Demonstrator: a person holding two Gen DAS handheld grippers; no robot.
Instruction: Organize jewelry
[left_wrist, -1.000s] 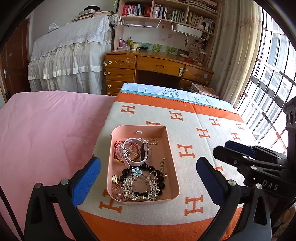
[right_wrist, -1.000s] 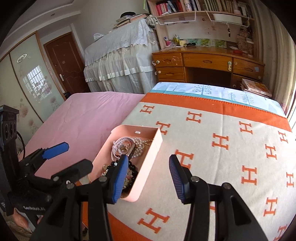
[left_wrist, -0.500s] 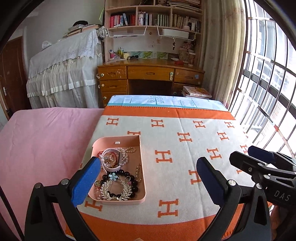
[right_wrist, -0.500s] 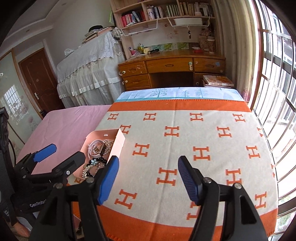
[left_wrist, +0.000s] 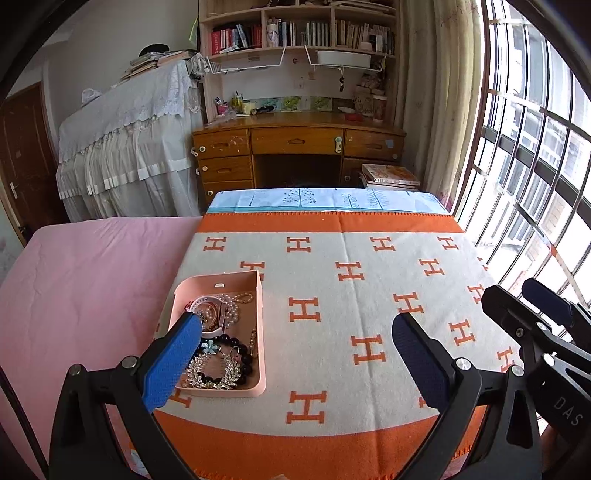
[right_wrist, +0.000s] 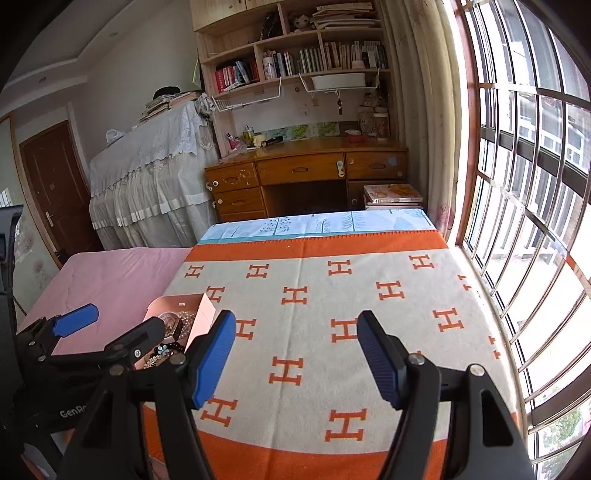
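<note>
The pink tray (left_wrist: 258, 321) lies on the orange-and-cream blanket (left_wrist: 351, 325) spread over the bed, at about 8 o'clock in the left wrist view, its near left part hidden behind the left blue finger of the left gripper (left_wrist: 295, 354). That gripper's two fingers stand wide apart with nothing between them, so it is released and touches nothing. In the right wrist view the tray (right_wrist: 207, 308) sits at 9 o'clock, just left of the right gripper (right_wrist: 295, 354), whose fingers have just been opening and now stand spread over bare blanket, empty. There is one tray, and all the jewelry seen is inside it: one white watch-like band (left_wrist: 210, 300) and a string of pale pearls (left_wrist: 232, 308) toward the far end, one dark beaded bracelet (left_wrist: 242, 354) with a small blue flower (left_wrist: 209, 346), and one silvery leaf-shaped brooch (left_wrist: 214, 373) at the near end. Smaller pieces there are too tangled to count.
</note>
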